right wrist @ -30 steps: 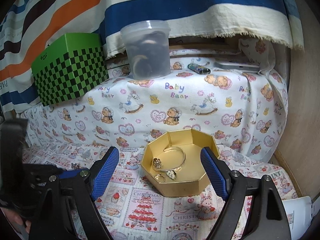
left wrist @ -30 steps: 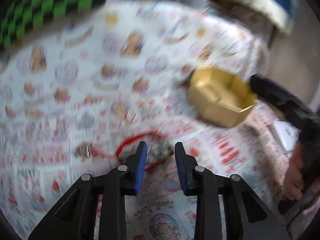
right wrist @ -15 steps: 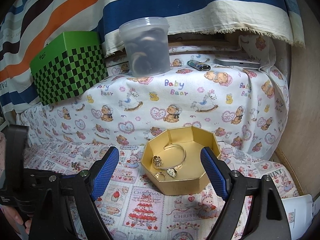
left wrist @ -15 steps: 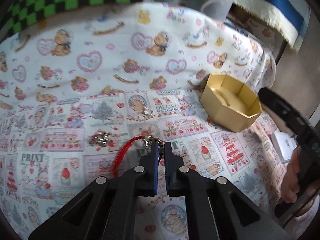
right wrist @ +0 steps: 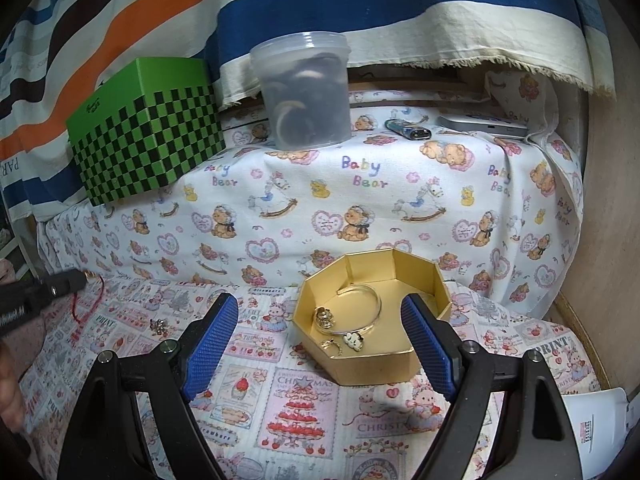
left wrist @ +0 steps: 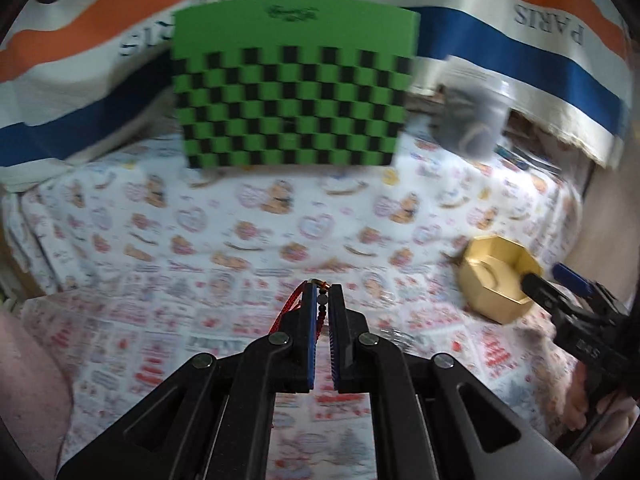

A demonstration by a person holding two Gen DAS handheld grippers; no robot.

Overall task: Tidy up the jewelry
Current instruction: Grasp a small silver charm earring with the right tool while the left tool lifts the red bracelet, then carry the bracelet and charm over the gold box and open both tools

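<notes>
Two grippers, one gold tray, loose jewelry on printed cloth.
Striped drape [right wrist: 360, 12]: blue, orange, cream and black bands, hung across the back.
Printed cloth [right wrist: 360, 216]: bears, hearts and rocking horses on the raised part; Christmas patchwork print on the lower flat part.
Green box [right wrist: 144, 140]: black-and-green checkered sides, plain green top, on the raised part at left.
Plastic tub [right wrist: 306, 92]: translucent, lidded, dark contents, right of the green box.
Gold tray [right wrist: 372, 316]: octagonal, open top, on the lower cloth; framed between the right gripper's fingers in the right wrist view.
Right gripper [right wrist: 320, 344]: jaws wide apart, nothing between them.
Left gripper [left wrist: 322, 304]: jaws together, clamped on the red cord bracelet.
Red cord bracelet [left wrist: 294, 306]: pinched at the tip of the left gripper, gold clasp at the top, dark beads showing between the pads, red loop hanging down to the left; lifted off the cloth, well apart from the gold tray.
Bangle [right wrist: 370, 304]: thin, gold, lying in the tray.
Lighter [right wrist: 408, 130]: on the raised part, right of the tub.
Small charm [right wrist: 159, 326]: metallic, loose on the lower cloth, left of the right gripper.
Rings and white charm [right wrist: 352, 340]: in the tray's near corner.
</notes>
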